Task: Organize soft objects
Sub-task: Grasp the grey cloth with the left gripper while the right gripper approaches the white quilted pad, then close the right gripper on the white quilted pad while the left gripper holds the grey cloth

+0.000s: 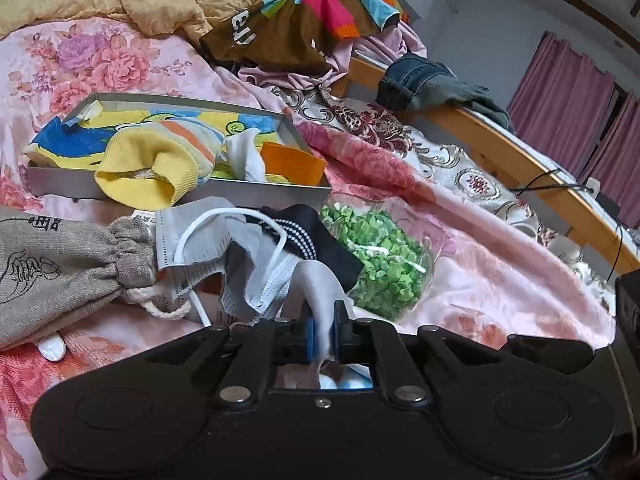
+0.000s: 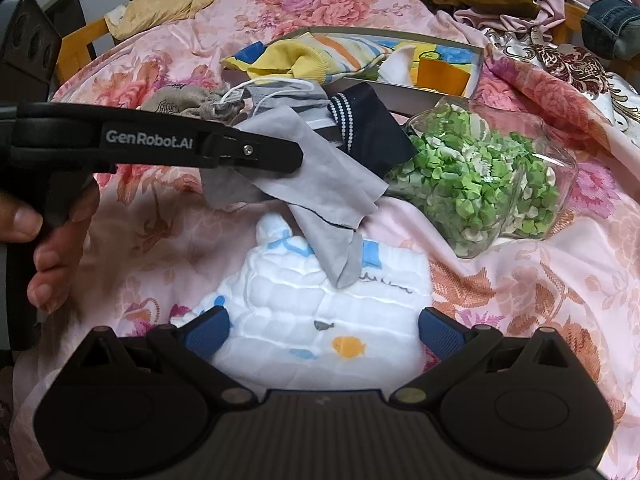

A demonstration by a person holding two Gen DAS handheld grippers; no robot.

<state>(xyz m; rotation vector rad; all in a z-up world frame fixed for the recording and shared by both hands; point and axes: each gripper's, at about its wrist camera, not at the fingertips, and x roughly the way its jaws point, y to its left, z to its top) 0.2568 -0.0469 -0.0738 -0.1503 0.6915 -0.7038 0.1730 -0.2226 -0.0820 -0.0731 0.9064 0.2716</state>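
My left gripper (image 1: 325, 330) is shut on a light grey cloth (image 1: 318, 288); in the right wrist view that cloth (image 2: 320, 188) hangs from the left gripper (image 2: 280, 156) above a white quilted cloth with fish print (image 2: 320, 312). My right gripper (image 2: 324, 330) is open, its blue pads either side of the white cloth. A grey face mask (image 1: 200, 240), a black sock with white dots (image 1: 304, 236) and a linen drawstring bag (image 1: 60, 264) lie on the bed. A metal tray (image 1: 120, 190) holds a yellow striped sock (image 1: 156, 160) and an orange cup (image 1: 292, 162).
A clear bag of green paper stars (image 2: 480, 184) lies right of the grey cloth. Piled clothes (image 1: 304, 20) and jeans (image 1: 424, 80) sit at the bed's far end by the wooden bed frame (image 1: 500, 152). Pink floral bedding (image 2: 520, 300) covers the bed.
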